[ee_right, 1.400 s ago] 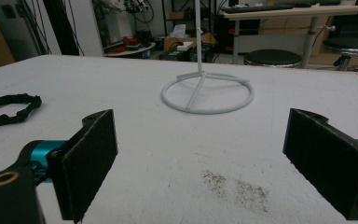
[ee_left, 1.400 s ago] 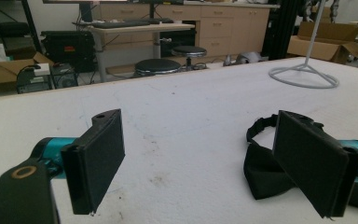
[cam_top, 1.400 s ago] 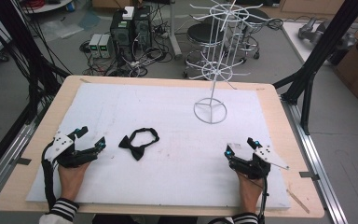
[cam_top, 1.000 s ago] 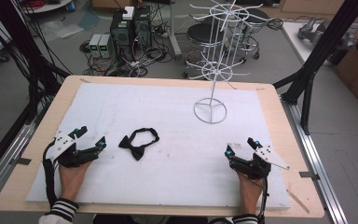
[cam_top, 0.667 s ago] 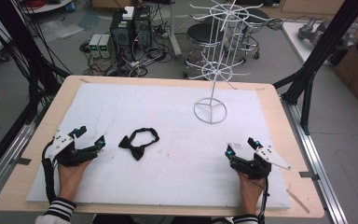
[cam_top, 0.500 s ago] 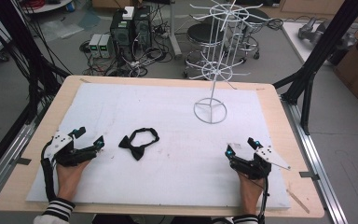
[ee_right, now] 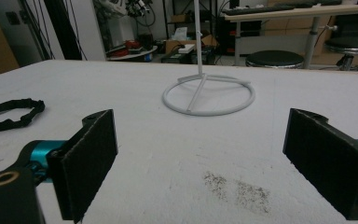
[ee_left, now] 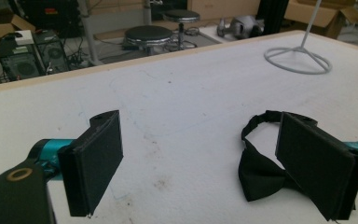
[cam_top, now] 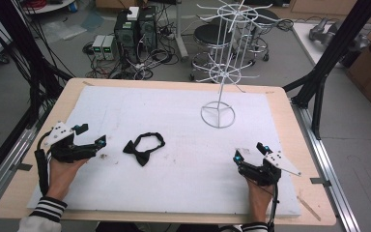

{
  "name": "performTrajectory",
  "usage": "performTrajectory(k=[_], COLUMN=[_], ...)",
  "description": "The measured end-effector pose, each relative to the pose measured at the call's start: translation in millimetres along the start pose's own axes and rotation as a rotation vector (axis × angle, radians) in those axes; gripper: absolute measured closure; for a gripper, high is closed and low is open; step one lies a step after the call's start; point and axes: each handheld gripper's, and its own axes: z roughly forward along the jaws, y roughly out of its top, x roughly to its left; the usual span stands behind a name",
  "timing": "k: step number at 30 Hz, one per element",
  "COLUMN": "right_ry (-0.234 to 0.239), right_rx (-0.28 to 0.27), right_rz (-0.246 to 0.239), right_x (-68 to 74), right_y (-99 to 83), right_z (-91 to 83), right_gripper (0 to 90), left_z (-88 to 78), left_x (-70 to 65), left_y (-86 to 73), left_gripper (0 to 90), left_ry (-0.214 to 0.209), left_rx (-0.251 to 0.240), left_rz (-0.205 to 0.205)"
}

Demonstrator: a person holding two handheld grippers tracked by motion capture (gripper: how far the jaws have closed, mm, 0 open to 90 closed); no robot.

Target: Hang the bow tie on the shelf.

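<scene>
1. I am looking down on a wooden bench [cam_top: 278, 96] covered by a white mat [cam_top: 174, 121].
2. My left claw [cam_top: 91, 136] is resting near the mat's left edge with its jaws spread wide and nothing between them.
3. In the left gripper view, the claw's two black pads [ee_left: 98, 163] are standing well apart over bare, lightly stained mat.
4. A black bow tie [cam_top: 144, 148] is lying flat on the mat just to the right of my left claw, its strap curling in a loop behind the bow.
5. In the left gripper view, the bow tie [ee_left: 261, 168] is sitting partly behind the right-hand pad; I cannot tell whether they are touching.
6. My right claw [cam_top: 248, 151] is resting near the mat's lower right, jaws also wide and holding nothing.
7. A white wire display stand [cam_top: 218, 115] is standing upright on its ring base, beyond the right claw and well apart from the bow tie.
8. A grey smudge [ee_right: 235, 186] is marking the mat between the right claw's pads.
</scene>
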Motion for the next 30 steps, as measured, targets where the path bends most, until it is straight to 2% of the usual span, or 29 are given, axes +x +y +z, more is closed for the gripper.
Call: performTrajectory(k=[3,6,9,11,13,15,17,19,22,30], right_ry=[0.000,-0.001,-0.002,-0.001,0.001,0.000,0.000,-0.001,0.000,0.000], right_rx=[0.000,0.000,-0.002,-0.003,-0.002,-0.002,-0.003,-0.003,-0.002,-0.004], right_rz=[0.002,0.006,0.005,0.004,0.007,0.006,0.008,0.010,0.008,0.004], right_x=[0.0,-0.2,-0.5,-0.7,-0.8,-0.9,-0.9,-1.1,-0.9,-0.9], right_y=[0.0,0.0,0.1,0.0,0.1,0.1,0.1,0.0,0.1,0.0], right_z=[0.0,-0.1,0.0,0.0,0.0,0.1,0.0,0.0,0.1,-0.1], right_gripper=[8.9,8.9,8.9,8.9,8.9,8.9,8.9,8.9,8.9,8.9], left_z=[5.4,12.3,21.1,27.6,34.2,40.2,45.6,50.5,59.8,76.8], left_x=[-2.3,-5.5,-9.9,-12.0,-14.6,-17.6,-19.9,-21.1,-24.2,-30.8], left_y=[9.0,16.6,24.0,28.5,32.2,35.9,39.9,43.3,48.6,52.7], left_gripper=[15.3,15.5,15.4,15.5,15.5,15.7,15.7,16.1,16.2,17.4], left_ry=[-0.021,-0.047,-0.053,-0.076,-0.108,-0.130,-0.134,-0.144,-0.151,-0.166], left_rx=[0.032,0.075,0.127,0.161,0.190,0.221,0.249,0.262,0.303,0.371], left_rz=[0.029,0.031,0.067,0.078,0.071,0.086,0.105,0.092,0.104,0.118])
